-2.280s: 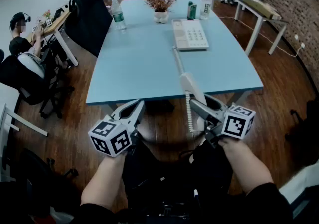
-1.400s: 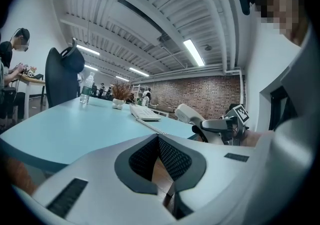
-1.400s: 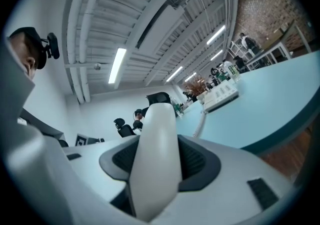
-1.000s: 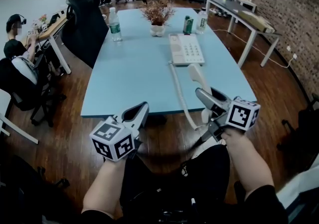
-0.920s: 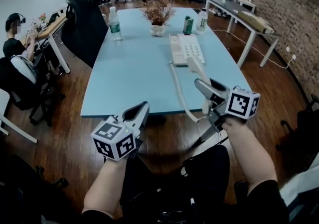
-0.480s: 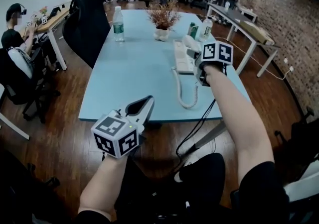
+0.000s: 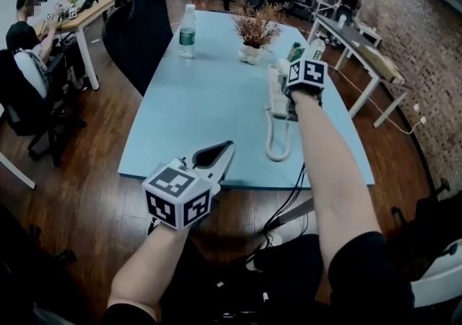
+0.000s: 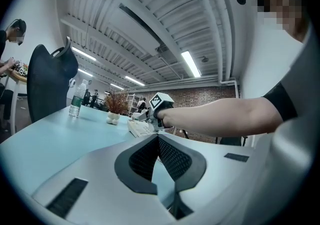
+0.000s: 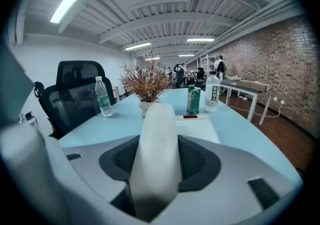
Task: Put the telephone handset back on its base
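In the head view's upper right, the right gripper (image 7: 294, 79) is clamped on the middle of the handset (image 9: 158, 141) over the base (image 7: 279, 100), a likely light, stiff, slippery thing tugged by its cord (image 7: 276, 141); the left gripper (image 7: 216, 156), lower centre, is closed and empty.
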Available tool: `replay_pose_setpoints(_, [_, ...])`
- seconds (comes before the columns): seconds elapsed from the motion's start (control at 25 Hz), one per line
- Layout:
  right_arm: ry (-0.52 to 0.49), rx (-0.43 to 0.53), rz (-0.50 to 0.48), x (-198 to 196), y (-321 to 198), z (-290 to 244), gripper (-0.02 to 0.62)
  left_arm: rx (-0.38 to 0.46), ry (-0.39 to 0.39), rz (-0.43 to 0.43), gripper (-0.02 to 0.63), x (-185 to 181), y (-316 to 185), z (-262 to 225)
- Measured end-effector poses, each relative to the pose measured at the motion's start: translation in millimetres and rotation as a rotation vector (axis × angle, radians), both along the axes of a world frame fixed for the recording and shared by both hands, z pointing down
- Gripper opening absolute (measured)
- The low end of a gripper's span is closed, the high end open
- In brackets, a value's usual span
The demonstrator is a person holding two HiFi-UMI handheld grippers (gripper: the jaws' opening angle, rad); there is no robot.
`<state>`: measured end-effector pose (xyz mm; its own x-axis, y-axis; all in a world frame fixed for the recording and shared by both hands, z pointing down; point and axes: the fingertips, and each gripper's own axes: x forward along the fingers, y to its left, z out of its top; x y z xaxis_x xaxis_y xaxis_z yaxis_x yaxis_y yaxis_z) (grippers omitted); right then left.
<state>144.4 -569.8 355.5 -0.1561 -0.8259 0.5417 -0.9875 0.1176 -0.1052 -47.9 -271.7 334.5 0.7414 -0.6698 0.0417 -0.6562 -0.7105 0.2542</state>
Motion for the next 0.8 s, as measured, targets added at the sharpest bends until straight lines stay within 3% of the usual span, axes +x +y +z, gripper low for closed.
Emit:
replay_pose_setpoints(0.64, [0.058,-0.002,0.053,-7,-31,17,0.244,-0.004,-0.013,0.052,-0.008,13,-4,6])
replay_pose_setpoints(0.8, [0.040,-0.008,0.029,-11,-29,14,0.256,-0.005,-0.015,0.052,-0.008,12,-2,6])
